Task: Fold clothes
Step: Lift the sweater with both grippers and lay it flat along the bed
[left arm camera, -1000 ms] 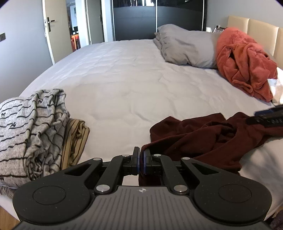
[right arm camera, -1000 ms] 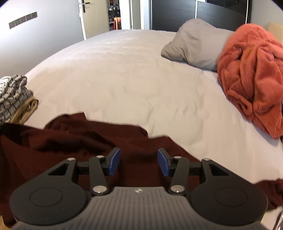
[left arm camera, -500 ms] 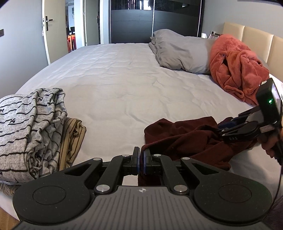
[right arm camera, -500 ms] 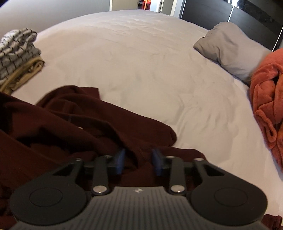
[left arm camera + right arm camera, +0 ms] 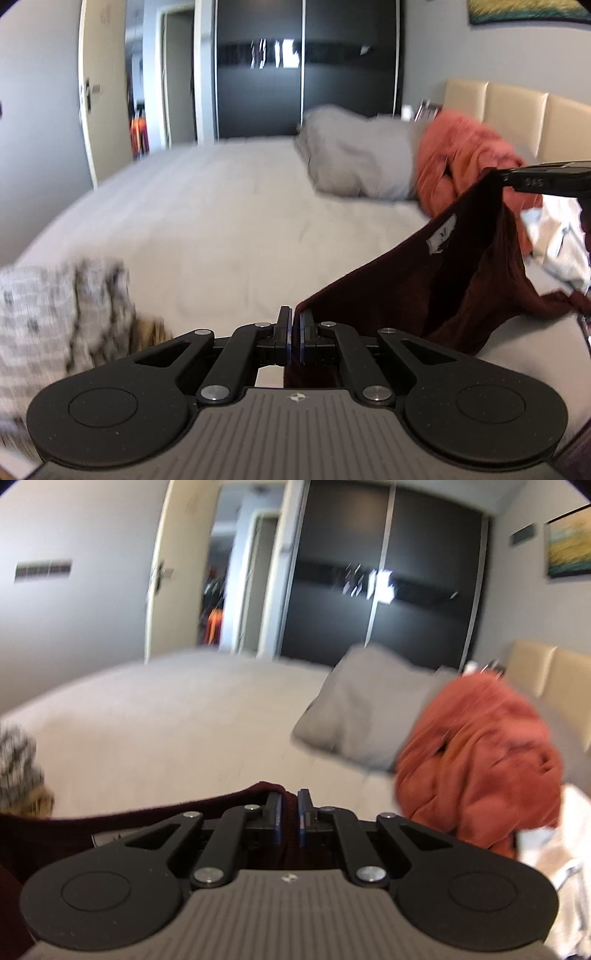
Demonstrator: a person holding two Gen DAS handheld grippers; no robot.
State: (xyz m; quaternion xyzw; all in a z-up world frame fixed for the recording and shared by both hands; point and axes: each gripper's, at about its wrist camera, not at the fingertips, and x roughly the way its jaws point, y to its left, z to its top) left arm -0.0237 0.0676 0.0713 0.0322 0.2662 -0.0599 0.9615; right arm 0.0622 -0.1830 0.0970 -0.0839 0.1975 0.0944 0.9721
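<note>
Left wrist view: left tongs (image 5: pixel 293 338) clenched on a corner of the maroon garment (image 5: pixel 436 280), cloth edge pinched between the blue pads. Right wrist view: right tongs (image 5: pixel 289 818) clamped on another bit of the same maroon garment (image 5: pixel 147 810), fabric bunched in the narrow gap. Garment lifted off the bed (image 5: pixel 229 221), strung taut between both tongs, top hem running diagonally, white label facing the camera, lower part sagging and a tail touching the mattress at right. Not folded now; looks held up for spreading or shaking out, stage unclear. Further left, grey patterned clothes pile (image 5: pixel 55 314) with a tan item (image 5: pixel 147 332) beside it at the bed edge, blurred. Further back, grey pillow (image 5: pixel 354 158), orange blanket (image 5: pixel 469 158) heaped against the beige headboard (image 5: pixel 517 110), white cloth (image 5: pixel 557 236) at right. Risks: thin pinch at the corners, likely slip if pulled too taut or swung fast; heavy motion blur suggests fast movement; dangling tail could drag and snag on the white cloth or orange blanket; uneven hold could lay the garment down twisted. Room: wide bare stretch of bed mid-centre, well apart from pile and pillow. Near bed edge just below the tongs, so cloth could slide off to the floor.
</note>
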